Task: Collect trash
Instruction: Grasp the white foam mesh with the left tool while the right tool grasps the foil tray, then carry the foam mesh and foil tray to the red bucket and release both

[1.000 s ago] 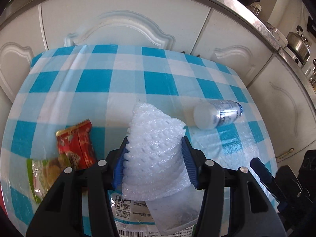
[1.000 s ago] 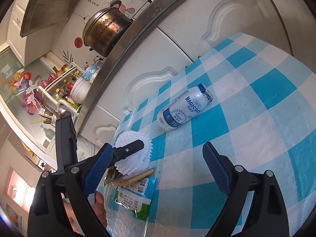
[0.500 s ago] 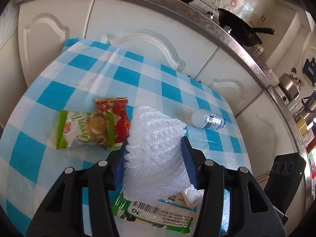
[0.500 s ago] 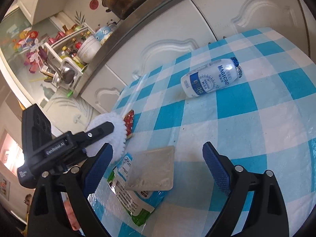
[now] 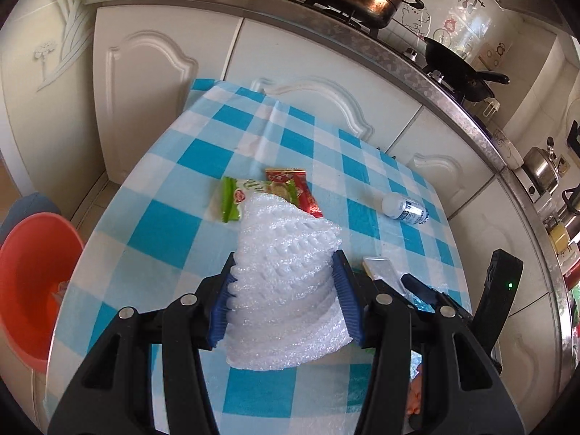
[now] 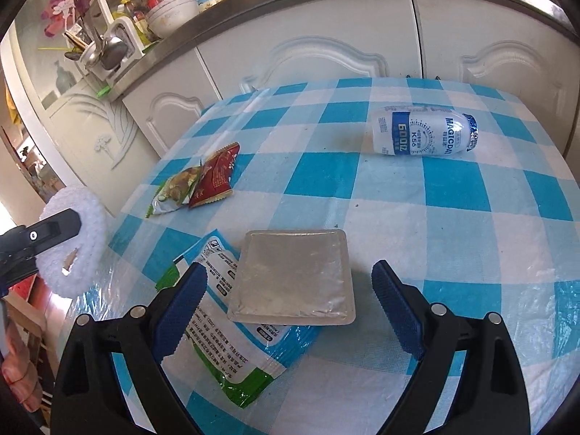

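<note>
My left gripper point(image 5: 284, 293) is shut on a white foam fruit net point(image 5: 286, 272), held above the blue-checked table point(image 5: 174, 224); the net point(image 6: 76, 250) also shows at the left edge of the right wrist view. My right gripper point(image 6: 290, 297) hangs open over a silver foil pouch point(image 6: 293, 275) that lies on a green-and-white printed bag point(image 6: 232, 355). Farther back lie a red wrapper point(image 6: 217, 177), a green snack wrapper point(image 6: 174, 192) and a white drink bottle point(image 6: 420, 134) on its side. An orange basin point(image 5: 32, 282) sits below the table's left edge.
White kitchen cabinets point(image 6: 308, 43) and a steel counter point(image 5: 398, 61) with pots run behind the table. A dish rack with bowls point(image 6: 119, 36) stands on the counter at left. A person's hand point(image 6: 18, 369) shows at the lower left of the right wrist view.
My left gripper has pulled back and to the left with the foam net, bringing the orange basin into view. My right gripper has swung over the foil pouch.
</note>
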Motion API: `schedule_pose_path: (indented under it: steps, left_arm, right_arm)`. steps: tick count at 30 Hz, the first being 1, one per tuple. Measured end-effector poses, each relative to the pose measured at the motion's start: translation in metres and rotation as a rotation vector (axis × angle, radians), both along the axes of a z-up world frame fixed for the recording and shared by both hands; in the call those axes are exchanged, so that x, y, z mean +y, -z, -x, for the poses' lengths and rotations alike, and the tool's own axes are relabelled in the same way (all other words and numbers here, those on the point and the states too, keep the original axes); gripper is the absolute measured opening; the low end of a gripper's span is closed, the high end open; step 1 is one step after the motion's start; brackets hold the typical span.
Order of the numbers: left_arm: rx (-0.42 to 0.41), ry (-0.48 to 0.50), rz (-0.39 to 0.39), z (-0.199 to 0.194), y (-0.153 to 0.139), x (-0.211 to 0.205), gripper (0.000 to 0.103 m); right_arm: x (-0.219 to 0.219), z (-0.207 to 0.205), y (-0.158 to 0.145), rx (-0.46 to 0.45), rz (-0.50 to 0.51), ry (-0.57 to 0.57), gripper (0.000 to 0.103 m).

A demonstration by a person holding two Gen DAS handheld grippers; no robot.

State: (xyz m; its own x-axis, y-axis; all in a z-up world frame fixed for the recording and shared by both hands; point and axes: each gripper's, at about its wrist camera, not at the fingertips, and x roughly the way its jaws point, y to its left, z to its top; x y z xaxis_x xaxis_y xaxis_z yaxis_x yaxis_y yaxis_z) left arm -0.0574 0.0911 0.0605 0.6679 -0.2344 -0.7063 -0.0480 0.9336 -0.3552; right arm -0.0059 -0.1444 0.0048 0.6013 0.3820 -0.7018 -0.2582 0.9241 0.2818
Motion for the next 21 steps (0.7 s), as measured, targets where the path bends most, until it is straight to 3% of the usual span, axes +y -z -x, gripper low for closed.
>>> schedule_pose_path:
  steps: [3, 5, 7, 12, 21]
  left_arm:
    - [0.010, -0.027, -0.018, 0.011, -0.004, 0.009, 0.052]
    - [0.019, -0.043, -0.025, 0.017, -0.006, 0.014, 0.052]
    - [0.028, -0.055, -0.038, 0.023, -0.007, 0.017, 0.052]
    - [0.051, -0.078, -0.051, 0.035, -0.007, 0.022, 0.052]
    - [0.078, -0.167, -0.038, 0.057, -0.004, 0.042, 0.053]
  right_arm:
    - [0.004, -0.002, 0.003, 0.011, 0.045, 0.005, 0.087]
    - [0.008, 0.000, 0.002, 0.005, 0.076, 0.010, 0.070]
    - [0.007, 0.000, 0.002, 0.003, 0.082, 0.006, 0.064]
    - [0.005, 0.000, 0.002, 0.003, 0.075, -0.005, 0.064]
    - [-0.019, -0.008, -0.006, -0.037, -0.202, -0.027, 0.063]
